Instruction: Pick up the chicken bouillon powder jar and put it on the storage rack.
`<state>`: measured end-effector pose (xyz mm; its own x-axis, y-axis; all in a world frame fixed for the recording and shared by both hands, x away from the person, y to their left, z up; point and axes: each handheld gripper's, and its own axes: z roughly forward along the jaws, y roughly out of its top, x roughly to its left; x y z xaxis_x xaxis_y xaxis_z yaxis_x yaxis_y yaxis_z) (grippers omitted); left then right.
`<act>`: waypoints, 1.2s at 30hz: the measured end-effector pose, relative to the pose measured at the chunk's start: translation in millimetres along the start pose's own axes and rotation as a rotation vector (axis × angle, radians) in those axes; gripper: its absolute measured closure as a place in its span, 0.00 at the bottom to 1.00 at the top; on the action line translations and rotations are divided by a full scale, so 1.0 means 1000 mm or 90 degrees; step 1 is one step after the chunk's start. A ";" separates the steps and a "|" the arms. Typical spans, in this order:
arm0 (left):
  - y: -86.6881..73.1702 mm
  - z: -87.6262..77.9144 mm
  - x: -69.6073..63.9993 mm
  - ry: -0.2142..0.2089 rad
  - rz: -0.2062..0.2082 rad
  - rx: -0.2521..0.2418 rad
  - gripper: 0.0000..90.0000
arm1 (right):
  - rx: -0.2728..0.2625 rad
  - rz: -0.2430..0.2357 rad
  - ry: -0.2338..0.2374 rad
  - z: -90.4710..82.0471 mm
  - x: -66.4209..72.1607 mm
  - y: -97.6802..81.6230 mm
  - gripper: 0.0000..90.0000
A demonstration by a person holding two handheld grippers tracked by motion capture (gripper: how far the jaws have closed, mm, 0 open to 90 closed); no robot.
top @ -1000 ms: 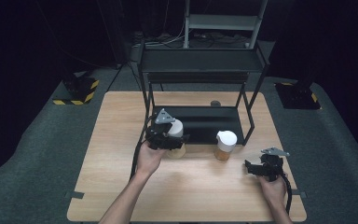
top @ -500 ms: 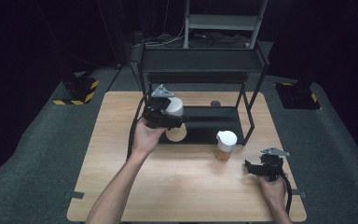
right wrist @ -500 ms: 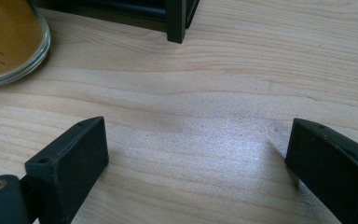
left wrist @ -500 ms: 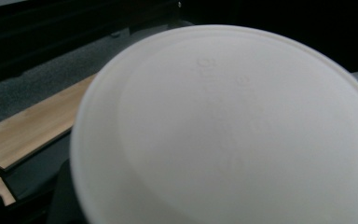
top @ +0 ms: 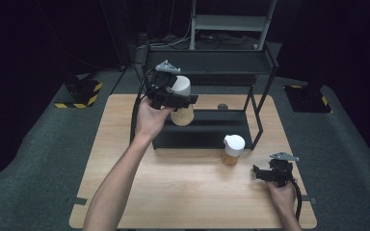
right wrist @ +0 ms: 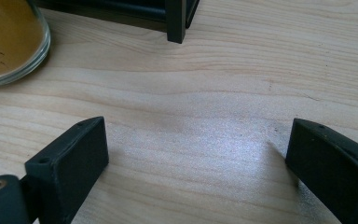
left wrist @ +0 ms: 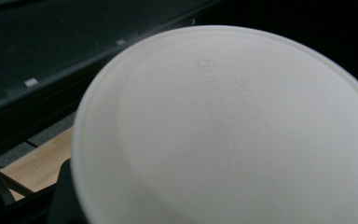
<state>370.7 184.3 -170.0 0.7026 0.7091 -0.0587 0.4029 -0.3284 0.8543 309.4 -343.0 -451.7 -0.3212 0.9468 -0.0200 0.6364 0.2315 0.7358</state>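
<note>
White-lidded jar [top: 181, 102] of tan powder was clamped between the left gripper's [top: 176, 98] jaws, held in the air at the left front of the black two-tier rack [top: 207, 67], level with its upper shelf. Second lidded jar [top: 232, 149] stood on the wooden table [top: 183, 192], near the rack's right leg. Right gripper [top: 265, 174] rested right of it, jaws apart, empty.

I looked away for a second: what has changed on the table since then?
The left gripper, shut on a white-lidded jar, has lifted it off the table up toward the black rack. The second jar and the right gripper, jaws open, stayed put.
</note>
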 end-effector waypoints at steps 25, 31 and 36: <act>0.087 -0.003 0.011 0.060 -0.027 -0.016 0.40 | -0.001 -0.001 0.001 0.000 0.000 0.000 0.06; 0.101 0.005 0.012 0.102 -0.039 -0.007 0.40 | -0.001 -0.001 0.001 0.000 0.000 0.000 0.06; 0.107 0.015 0.012 0.138 -0.060 -0.009 0.40 | -0.001 -0.001 0.000 0.000 0.000 0.000 0.06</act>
<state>431.3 148.6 -86.8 0.5195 0.8540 -0.0286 0.4514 -0.2458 0.8578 309.3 -343.2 -451.9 -0.3224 0.9464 -0.0209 0.6349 0.2326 0.7367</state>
